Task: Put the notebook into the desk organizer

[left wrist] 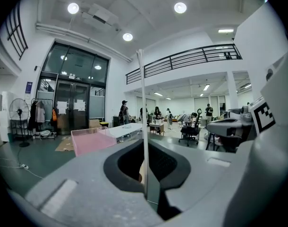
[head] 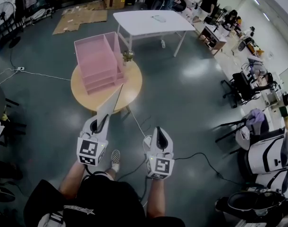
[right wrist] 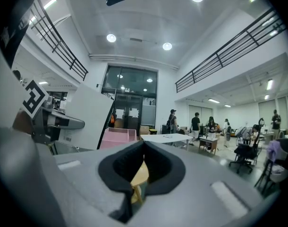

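The notebook (head: pixel 111 104), a thin pale slab, stands up from my left gripper (head: pixel 101 123), which is shut on its lower edge. In the left gripper view the notebook (left wrist: pixel 143 108) shows edge-on as a white vertical line rising from the jaws. The pink desk organizer (head: pixel 97 60) stands on a round wooden table (head: pixel 128 90) ahead, beyond the notebook's top. My right gripper (head: pixel 159 131) is held beside the left one, shut and with nothing in it. From the right gripper view the notebook (right wrist: pixel 89 119) is a white plane at left, next to the organizer (right wrist: pixel 117 137).
A white rectangular table (head: pixel 151 21) stands behind the round one. Flattened cardboard (head: pixel 80 19) lies on the floor at the back left. Cables (head: pixel 200 157) run across the floor near my feet. Office chairs and desks (head: pixel 243 84) with people line the right side.
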Available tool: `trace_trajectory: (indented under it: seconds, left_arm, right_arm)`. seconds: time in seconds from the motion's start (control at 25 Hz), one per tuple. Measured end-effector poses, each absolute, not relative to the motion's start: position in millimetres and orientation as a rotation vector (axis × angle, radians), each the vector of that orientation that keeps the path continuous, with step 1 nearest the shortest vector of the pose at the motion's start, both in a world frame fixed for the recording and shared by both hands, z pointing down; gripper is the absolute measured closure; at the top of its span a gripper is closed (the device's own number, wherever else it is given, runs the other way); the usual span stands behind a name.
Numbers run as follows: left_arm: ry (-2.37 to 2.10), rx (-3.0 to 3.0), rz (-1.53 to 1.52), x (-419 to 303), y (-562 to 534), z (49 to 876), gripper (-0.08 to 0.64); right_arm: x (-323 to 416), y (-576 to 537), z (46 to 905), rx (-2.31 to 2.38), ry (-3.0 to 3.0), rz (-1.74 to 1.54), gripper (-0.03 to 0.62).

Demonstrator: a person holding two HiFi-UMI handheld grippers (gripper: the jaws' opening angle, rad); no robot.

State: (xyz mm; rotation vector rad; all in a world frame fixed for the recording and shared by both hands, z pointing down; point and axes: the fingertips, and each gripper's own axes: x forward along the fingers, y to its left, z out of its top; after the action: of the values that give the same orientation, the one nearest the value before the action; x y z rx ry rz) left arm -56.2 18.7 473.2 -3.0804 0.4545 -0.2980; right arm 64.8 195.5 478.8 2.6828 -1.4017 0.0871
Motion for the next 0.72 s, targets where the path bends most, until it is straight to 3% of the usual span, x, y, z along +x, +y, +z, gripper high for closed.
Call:
trace_trajectory:
  seconds: [0.36,0.72]
  left_arm:
    - [0.509,-3.094,-0.333,9,-38,483,0.543]
    - [0.595,-3.080,-0.317,27,-81,477,0.543]
  right_arm:
    - [134,135,483,2.650,-1.450,0.125,0.588]
    - [161,84,477,2.618,-1.523,0.101,0.588]
